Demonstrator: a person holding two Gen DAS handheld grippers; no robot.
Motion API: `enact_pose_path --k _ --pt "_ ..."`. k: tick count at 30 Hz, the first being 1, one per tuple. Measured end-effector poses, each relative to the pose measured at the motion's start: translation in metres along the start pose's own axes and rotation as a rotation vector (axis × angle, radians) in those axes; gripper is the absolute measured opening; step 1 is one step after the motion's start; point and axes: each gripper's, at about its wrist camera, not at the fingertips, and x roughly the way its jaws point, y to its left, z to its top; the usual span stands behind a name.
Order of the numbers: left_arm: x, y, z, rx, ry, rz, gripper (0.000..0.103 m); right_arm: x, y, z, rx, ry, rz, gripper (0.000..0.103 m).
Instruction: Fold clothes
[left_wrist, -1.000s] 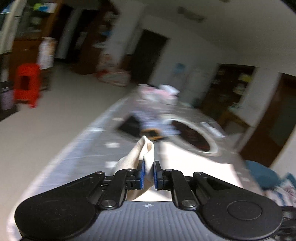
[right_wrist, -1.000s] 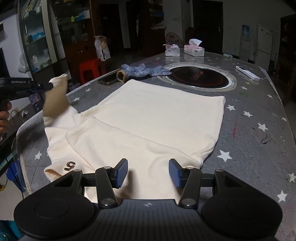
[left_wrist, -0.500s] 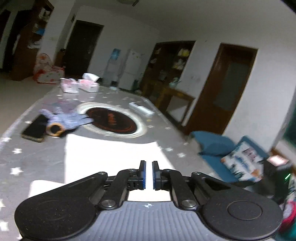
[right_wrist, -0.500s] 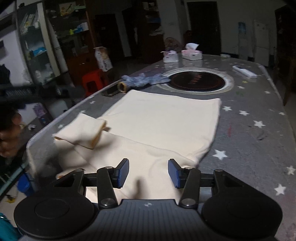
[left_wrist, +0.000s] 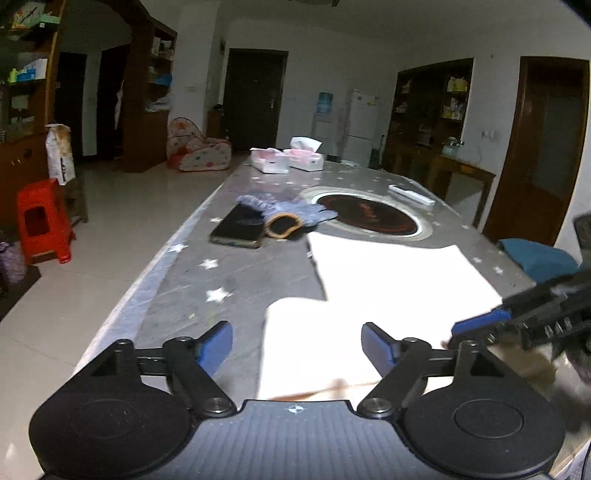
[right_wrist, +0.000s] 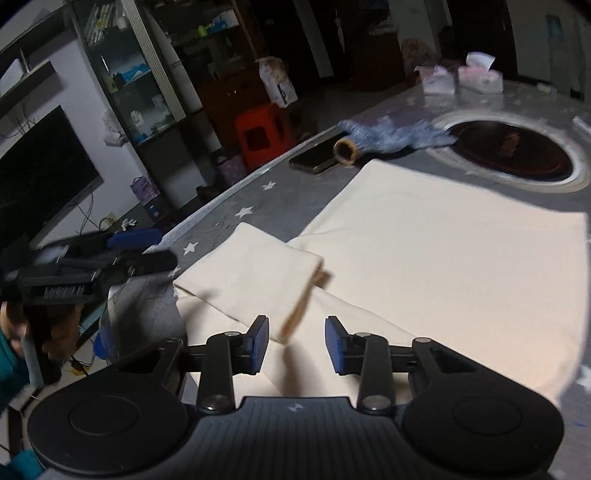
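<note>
A cream garment (right_wrist: 443, 258) lies flat on the star-patterned table (left_wrist: 221, 280). One sleeve (right_wrist: 258, 269) is folded over onto its body. My left gripper (left_wrist: 297, 343) hovers at the garment's near left edge, its jaws opening wide with nothing pressed between them. From the right wrist view it shows as a dark shape at the table's left edge, the left gripper (right_wrist: 144, 251). My right gripper (right_wrist: 297, 345) hangs just over the folded sleeve's cuff (right_wrist: 301, 310). Its jaws are closing, with the cuff edge in the gap and the pads not touching cloth.
Beyond the garment lie a black phone (left_wrist: 240, 229), a blue knit glove (left_wrist: 288, 210) and a round inset cooktop (left_wrist: 369, 218). Tissue boxes (left_wrist: 288, 160) and a white remote (left_wrist: 410, 195) sit farther back. A red stool (left_wrist: 42, 218) stands on the floor left of the table.
The left gripper let go of the sleeve and opened wide; the sleeve now lies folded on the garment. The right gripper shifted left toward the cuff and narrowed its jaws.
</note>
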Motion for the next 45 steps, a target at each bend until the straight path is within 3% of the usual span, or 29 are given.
enact_pose_path --k 4,7,9,12,18,23,29,33,39,42,45 --pt "-0.006 0.004 -0.012 -0.002 0.007 0.0 0.093 0.023 0.004 0.005 0.022 0.035 0.015 0.032" --pt "-0.005 0.006 -0.017 -0.007 0.019 -0.008 0.099 0.035 0.01 0.007 0.029 0.052 0.013 0.024" --pt "-0.004 0.006 -0.02 -0.011 0.025 -0.015 0.101 0.038 0.011 0.008 0.03 0.052 0.004 0.009" --pt "-0.002 0.001 -0.022 0.016 0.028 -0.018 0.102 0.031 0.016 0.009 0.015 0.033 -0.002 0.006" --pt "0.009 -0.017 -0.024 0.079 0.041 -0.016 0.102 -0.012 0.028 0.019 -0.053 -0.051 -0.029 0.006" --pt "0.025 -0.039 -0.027 0.182 0.051 0.014 0.102 -0.06 0.036 0.029 -0.133 -0.126 -0.09 0.006" --pt "0.037 -0.049 -0.029 0.236 0.078 0.044 0.101 -0.113 0.036 0.023 -0.195 -0.177 -0.189 0.006" --pt "0.039 -0.049 -0.032 0.254 0.092 0.056 0.1 -0.129 0.021 0.004 -0.171 -0.16 -0.252 0.006" --pt "0.033 -0.048 -0.031 0.286 0.114 0.066 0.1 -0.109 -0.016 -0.046 -0.078 -0.031 -0.3 0.009" --pt "0.026 -0.044 -0.027 0.292 0.13 0.041 0.101 -0.106 -0.025 -0.063 -0.057 0.012 -0.312 0.01" --pt "0.017 -0.036 -0.018 0.272 0.126 -0.007 0.103 -0.115 -0.029 -0.064 -0.041 -0.019 -0.319 0.011"
